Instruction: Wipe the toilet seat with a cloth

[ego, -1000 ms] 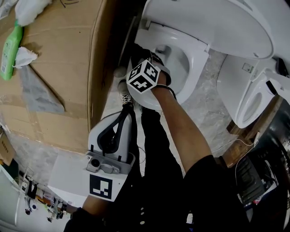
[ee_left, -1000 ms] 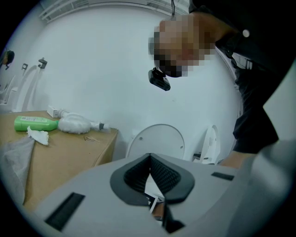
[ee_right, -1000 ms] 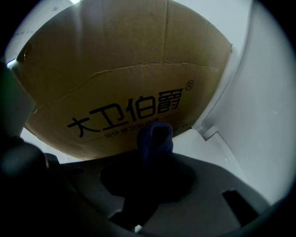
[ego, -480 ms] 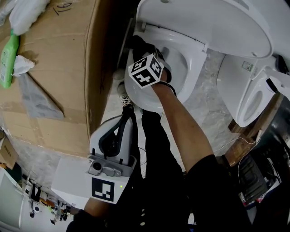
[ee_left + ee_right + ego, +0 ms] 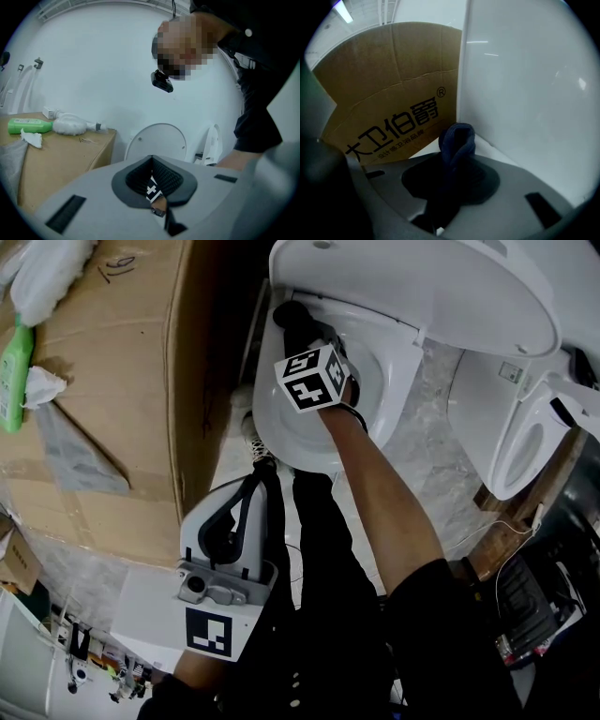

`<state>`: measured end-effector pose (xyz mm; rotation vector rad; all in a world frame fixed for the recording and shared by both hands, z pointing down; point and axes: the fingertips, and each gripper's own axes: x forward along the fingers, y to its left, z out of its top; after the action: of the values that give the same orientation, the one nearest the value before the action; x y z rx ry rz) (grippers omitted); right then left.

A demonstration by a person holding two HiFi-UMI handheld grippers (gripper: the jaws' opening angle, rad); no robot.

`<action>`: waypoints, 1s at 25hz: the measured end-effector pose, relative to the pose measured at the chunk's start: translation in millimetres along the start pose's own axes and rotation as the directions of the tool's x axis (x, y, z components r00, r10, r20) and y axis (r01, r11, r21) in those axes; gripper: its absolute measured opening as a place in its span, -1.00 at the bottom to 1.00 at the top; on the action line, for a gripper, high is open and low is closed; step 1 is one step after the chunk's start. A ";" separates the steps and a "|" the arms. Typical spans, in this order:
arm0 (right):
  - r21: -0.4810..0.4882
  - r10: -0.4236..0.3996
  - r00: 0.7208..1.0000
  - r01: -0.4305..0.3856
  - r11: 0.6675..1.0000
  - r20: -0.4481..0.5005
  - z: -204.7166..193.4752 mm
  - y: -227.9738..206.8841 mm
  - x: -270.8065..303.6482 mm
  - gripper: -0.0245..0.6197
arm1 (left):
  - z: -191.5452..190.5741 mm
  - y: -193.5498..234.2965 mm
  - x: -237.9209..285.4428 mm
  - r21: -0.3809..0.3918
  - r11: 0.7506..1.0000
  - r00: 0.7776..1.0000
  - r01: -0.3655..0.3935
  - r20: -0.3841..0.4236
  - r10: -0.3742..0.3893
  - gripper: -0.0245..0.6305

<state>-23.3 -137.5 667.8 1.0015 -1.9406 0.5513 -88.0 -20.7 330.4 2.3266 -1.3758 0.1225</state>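
Box: big cardboard box (image 5: pixel 103 409) beside the toilet, green bottle (image 5: pixel 11 371) lying on top.
Toilet: lid (image 5: pixel 450 287) up, white toilet seat (image 5: pixel 401 367) down.
Floor: floor (image 5: pixel 433 451) grey, marbled.
Left hand-held gripper (image 5: pixel 231 531): jaws together, empty, low by the legs.
Right hand-held gripper (image 5: pixel 302 334): clamped on cloth (image 5: pixel 292 317).
Cloth: dark blue, bunched, on the seat rim near the lid.

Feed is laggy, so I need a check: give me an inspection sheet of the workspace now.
Surface: toilet seat white, lid raised.
Job's things: dark cloth at the seat's edge beside the lid.
Clutter: green bottle, crumpled tissue on cardboard box.
Grippers: right gripper shut on the cloth; left gripper shut, empty, away from the toilet.
Cables: thin wire on floor.
Surroundings: second toilet to the right.
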 end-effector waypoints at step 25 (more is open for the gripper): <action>0.343 -0.191 0.981 0.171 0.924 0.025 -41.2 -84.3 -34.6 -0.64 | 1.7 -17.5 12.5 0.024 0.999 0.999 0.031 -0.013 -0.031 -0.89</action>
<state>76.2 -143.0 660.4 1.4135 -1.8120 0.7755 -67.1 -24.3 326.9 2.3617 -1.3389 0.1456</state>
